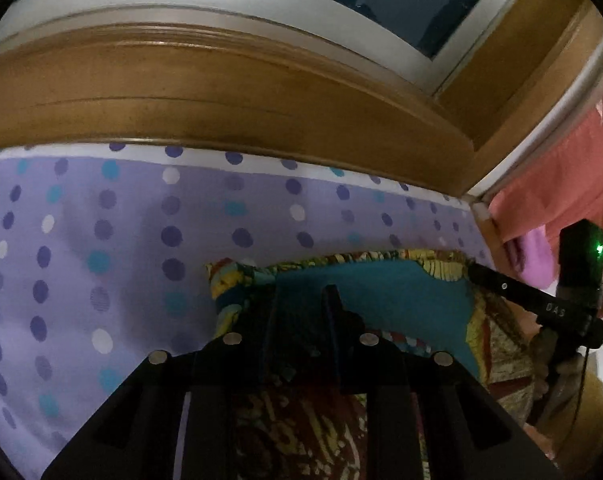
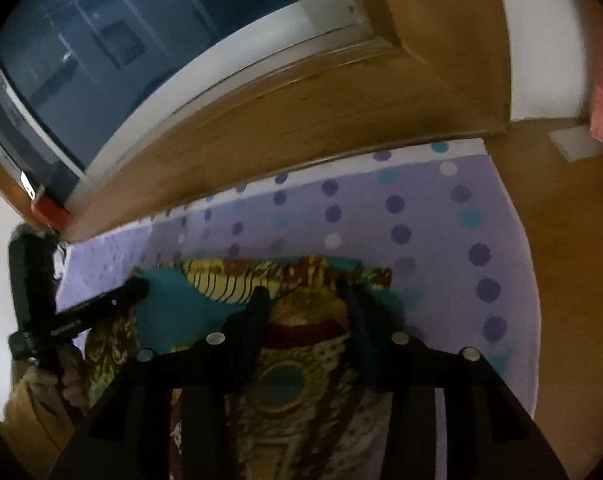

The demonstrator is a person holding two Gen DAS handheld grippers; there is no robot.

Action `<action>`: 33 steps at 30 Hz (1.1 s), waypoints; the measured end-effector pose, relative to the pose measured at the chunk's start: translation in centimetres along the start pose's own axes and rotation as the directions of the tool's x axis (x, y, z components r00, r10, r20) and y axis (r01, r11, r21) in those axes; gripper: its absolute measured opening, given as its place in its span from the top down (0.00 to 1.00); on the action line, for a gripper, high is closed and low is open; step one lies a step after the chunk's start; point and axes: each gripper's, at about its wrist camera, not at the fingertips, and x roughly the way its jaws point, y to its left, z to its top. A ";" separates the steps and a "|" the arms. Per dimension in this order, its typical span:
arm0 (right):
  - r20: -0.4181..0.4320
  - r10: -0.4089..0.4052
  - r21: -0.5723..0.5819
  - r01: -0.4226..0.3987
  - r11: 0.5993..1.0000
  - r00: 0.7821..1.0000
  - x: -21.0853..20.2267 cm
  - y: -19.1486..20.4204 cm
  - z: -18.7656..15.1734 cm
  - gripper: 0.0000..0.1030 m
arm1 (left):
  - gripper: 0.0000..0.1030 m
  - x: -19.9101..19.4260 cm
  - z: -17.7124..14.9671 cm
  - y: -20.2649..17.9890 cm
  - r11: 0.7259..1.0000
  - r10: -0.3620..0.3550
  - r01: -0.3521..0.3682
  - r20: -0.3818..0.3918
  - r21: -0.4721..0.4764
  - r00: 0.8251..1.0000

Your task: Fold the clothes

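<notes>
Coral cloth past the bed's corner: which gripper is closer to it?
Right. The right gripper is over the garment's end nearest the coral cloth; the left gripper is over the far end.

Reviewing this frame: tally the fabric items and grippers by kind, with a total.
Patterned multicoloured garment with teal patch: 1
Lilac polka-dot bedsheet: 1
Coral cloth hanging beyond the bed corner: 1
Black two-finger grippers, left gripper and right gripper: 2
Total: 5
</notes>
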 end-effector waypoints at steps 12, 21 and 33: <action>0.034 -0.017 -0.168 0.022 0.986 0.999 -9.3 7.5 -6.0 0.61 | 0.79 -9.0 -5.4 -4.2 0.991 0.061 -0.058 -0.018 0.118 0.998; -0.019 -0.129 -0.117 0.126 0.985 0.991 -8.5 7.8 -13.3 0.60 | 0.79 -8.5 -12.1 -3.5 0.982 0.162 -0.153 -0.078 0.110 0.984; 0.061 -0.280 -0.013 0.281 0.960 0.958 -12.6 11.3 -16.8 0.29 | 0.79 -13.8 -13.7 -6.5 0.965 0.173 -0.160 -0.051 0.208 0.984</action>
